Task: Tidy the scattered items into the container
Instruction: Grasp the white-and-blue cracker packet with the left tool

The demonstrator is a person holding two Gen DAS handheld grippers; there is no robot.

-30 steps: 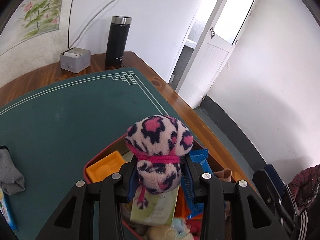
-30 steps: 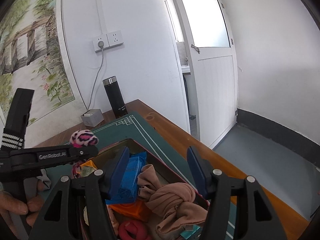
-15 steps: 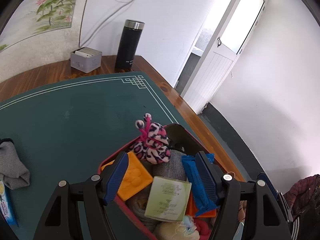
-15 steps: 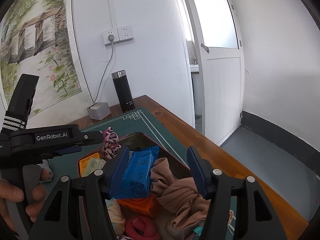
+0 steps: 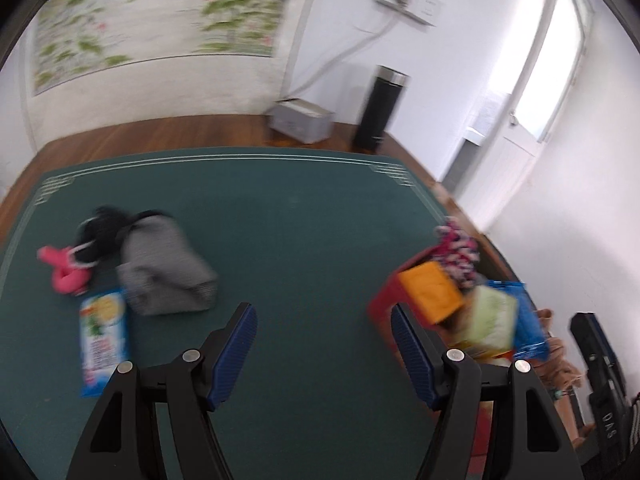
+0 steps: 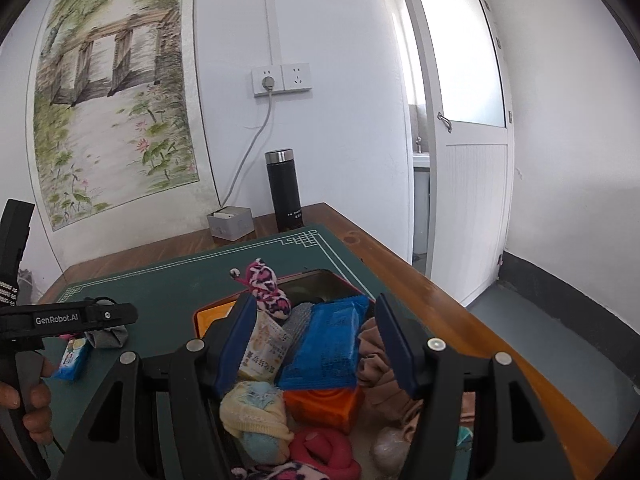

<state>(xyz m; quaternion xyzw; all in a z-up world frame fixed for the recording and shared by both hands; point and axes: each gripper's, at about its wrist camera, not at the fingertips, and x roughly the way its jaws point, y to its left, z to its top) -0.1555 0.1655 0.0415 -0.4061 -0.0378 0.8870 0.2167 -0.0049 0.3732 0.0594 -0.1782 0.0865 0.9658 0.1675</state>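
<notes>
The red container (image 6: 340, 278) sits on the green mat, packed with items; a pink leopard plush (image 6: 266, 292) lies on top at its far left, also seen blurred in the left wrist view (image 5: 456, 248). My left gripper (image 5: 322, 344) is open and empty over bare mat, left of the container (image 5: 386, 292). On the mat to its left lie a grey sock (image 5: 164, 268), a black item (image 5: 100, 236), a pink item (image 5: 64, 272) and a blue-white packet (image 5: 102, 340). My right gripper (image 6: 316, 340) is open and empty above the container.
A black flask (image 6: 285, 190) and a small grey box (image 6: 231, 222) stand at the table's far edge. The wooden table edge (image 6: 460, 320) runs along the right, with floor and a white door beyond. A painting hangs on the wall.
The left gripper let go of the leopard plush into the container, then swung left, so the loose items on the mat come into its view. The right gripper stayed open over the container.
</notes>
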